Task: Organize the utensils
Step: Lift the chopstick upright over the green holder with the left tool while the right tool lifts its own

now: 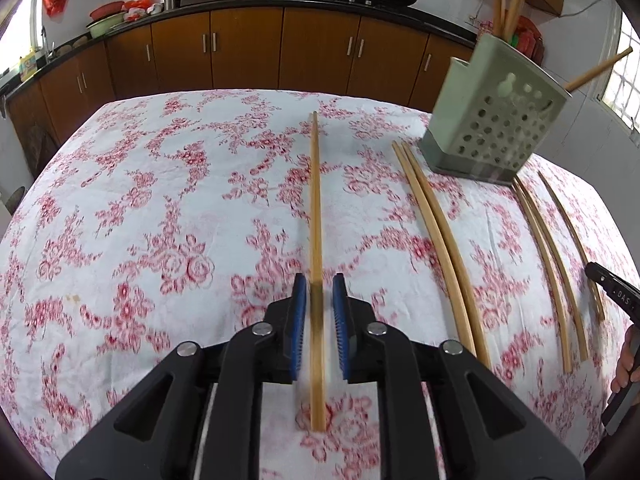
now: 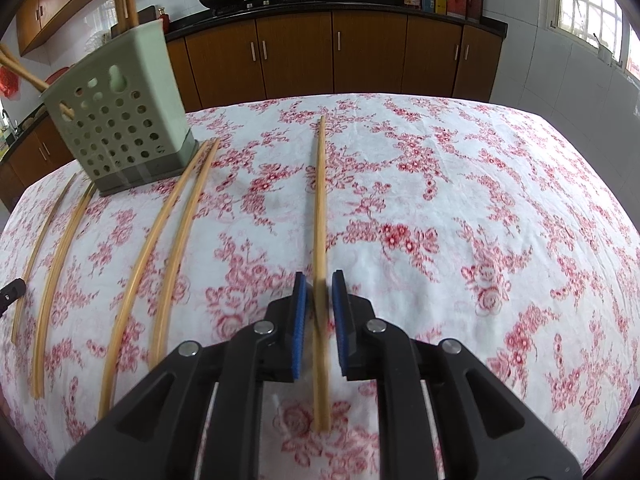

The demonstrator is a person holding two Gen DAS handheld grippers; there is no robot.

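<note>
While each gripper straddles its own stick, neither is gripping yet. The left gripper (image 1: 319,292) stands barely open around the left chopstick (image 1: 316,200), and the right gripper (image 2: 319,292) likewise around the right chopstick (image 2: 320,200). No pad visibly presses on either. Both sticks run 6 to 12 o'clock along the fingers. The green holder (image 1: 496,120) stands at 1 o'clock from the left gripper and at 11 o'clock from the right, about equally near.

The only legible lettering is "DAS", in pale capitals on a black bar (image 1: 618,294) at the picture's edge, far to the right of the left gripper (image 1: 320,284) fingers and about level with their tips, while the other labels are too small to read.
</note>
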